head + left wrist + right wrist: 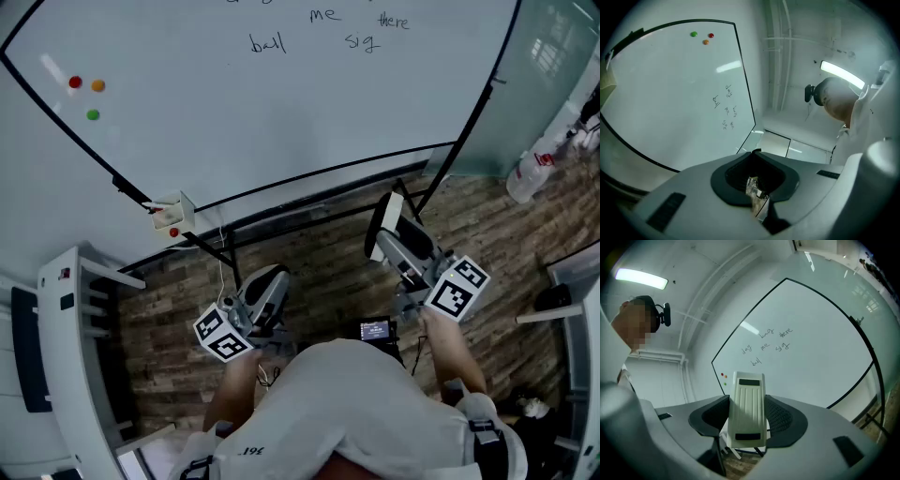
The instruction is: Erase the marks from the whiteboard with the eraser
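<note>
eraser in the claw, nothing wiped yet

the right claw (pixel 748 417) is pinching the eraser (pixel 383 223) across its narrow sides. its pale ribbed back faces the camera in the right gripper view, and its long axis points up towards the whiteboard (pixel 281 112). the eraser is held in the air in front of the board's lower edge, apart from the surface and well below the writing. the left claw (pixel 754 153) is pressed together at the tips with nothing between them, and is held low at the person's left side.

as for the marks, every word reads whole. the head view shows "ball" (pixel 267 43), "me" (pixel 324 14), "sig" (pixel 361 40) and "there" (pixel 394 20) near the top of the frame, and the right gripper view shows two more words above those. i see no smears or half-rubbed strokes, so by my reading the wiping has not started.

the pick-up looks done, since the eraser sits squarely in the grip. what is left is nearly the whole job: raising the eraser to the cluster of words, laying its felt face flat on the board, and rubbing out each word. three coloured magnets (pixel 86 92) sit well apart from the writing at the board's left, so they should not be in the way.
</note>
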A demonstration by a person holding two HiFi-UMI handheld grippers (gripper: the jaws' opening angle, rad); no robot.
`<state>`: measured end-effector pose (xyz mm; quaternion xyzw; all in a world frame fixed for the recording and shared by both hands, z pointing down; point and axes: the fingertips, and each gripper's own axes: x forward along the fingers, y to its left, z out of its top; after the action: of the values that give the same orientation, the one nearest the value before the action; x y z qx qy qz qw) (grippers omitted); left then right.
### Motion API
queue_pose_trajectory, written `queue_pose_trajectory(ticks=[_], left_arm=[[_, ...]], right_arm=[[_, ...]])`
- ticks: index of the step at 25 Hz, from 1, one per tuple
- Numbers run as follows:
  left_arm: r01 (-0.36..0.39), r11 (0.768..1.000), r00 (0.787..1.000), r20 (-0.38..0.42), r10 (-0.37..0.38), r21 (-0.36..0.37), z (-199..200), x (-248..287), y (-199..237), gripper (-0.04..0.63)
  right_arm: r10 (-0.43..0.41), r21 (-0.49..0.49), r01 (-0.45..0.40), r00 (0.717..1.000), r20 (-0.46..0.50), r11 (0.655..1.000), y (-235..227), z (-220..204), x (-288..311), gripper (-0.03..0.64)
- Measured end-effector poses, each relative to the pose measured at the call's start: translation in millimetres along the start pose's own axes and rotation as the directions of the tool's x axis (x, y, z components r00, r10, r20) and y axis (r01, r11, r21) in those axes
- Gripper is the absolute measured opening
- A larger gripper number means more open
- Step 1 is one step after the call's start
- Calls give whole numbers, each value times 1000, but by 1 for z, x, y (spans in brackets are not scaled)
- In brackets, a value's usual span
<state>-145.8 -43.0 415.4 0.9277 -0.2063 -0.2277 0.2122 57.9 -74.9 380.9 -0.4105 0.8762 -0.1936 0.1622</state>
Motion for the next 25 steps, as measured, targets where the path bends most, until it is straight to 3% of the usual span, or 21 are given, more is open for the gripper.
queue_pose_trajectory(ticks=[16, 25], left_arm=[[-37, 999, 999, -34, 38, 22, -16, 35, -2, 25], [-61, 997, 997, -45, 63, 44, -25, 71, 3, 25]], right_arm=[[-36, -14, 35, 999, -23, 999, -31, 5, -2, 256], [23, -54, -26, 998, -56, 998, -46, 19, 4, 256]])
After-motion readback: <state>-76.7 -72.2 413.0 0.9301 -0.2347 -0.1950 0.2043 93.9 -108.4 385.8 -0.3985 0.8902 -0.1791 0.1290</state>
